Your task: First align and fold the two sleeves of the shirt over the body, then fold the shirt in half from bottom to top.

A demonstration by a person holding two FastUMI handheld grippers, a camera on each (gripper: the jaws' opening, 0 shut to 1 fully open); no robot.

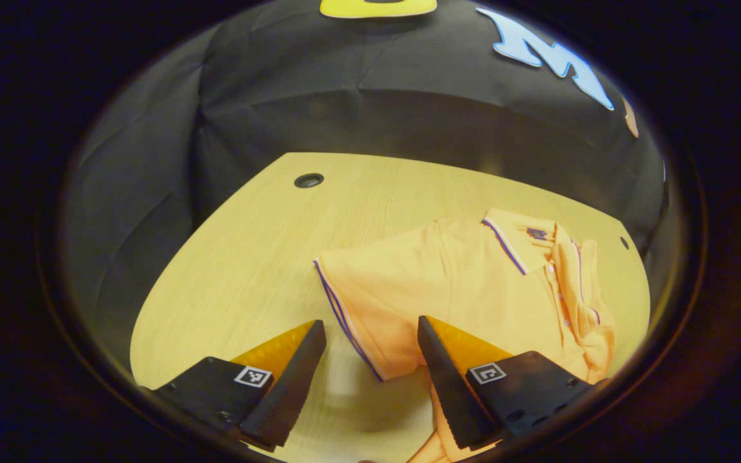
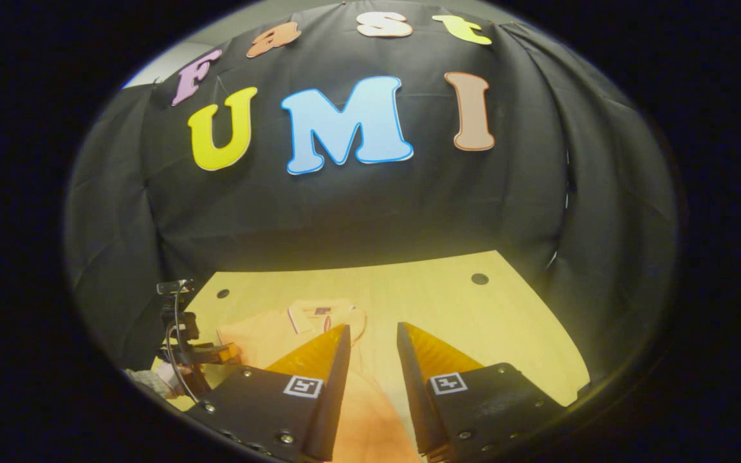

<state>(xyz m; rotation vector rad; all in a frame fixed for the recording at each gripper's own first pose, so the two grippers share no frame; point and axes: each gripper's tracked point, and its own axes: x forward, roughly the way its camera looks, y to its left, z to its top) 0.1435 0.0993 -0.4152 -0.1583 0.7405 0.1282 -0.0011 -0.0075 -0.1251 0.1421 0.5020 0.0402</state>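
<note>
The table is laid with the shirt, spread toward its right side, collar at the far end. One sleeve is seen lying flat, stretched outward, not yet folded. The left tongs are held released, straddling the sleeve's striped cuff. A clean fold calls for the cuff to be pinched squarely. The right tongs are parted above the cloth, nothing gripped.

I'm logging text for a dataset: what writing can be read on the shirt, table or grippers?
On the shirt, the neck label: too small to read.
The square markers on the left gripper and right gripper: coded patterns, no words.
On the table: none.
</note>
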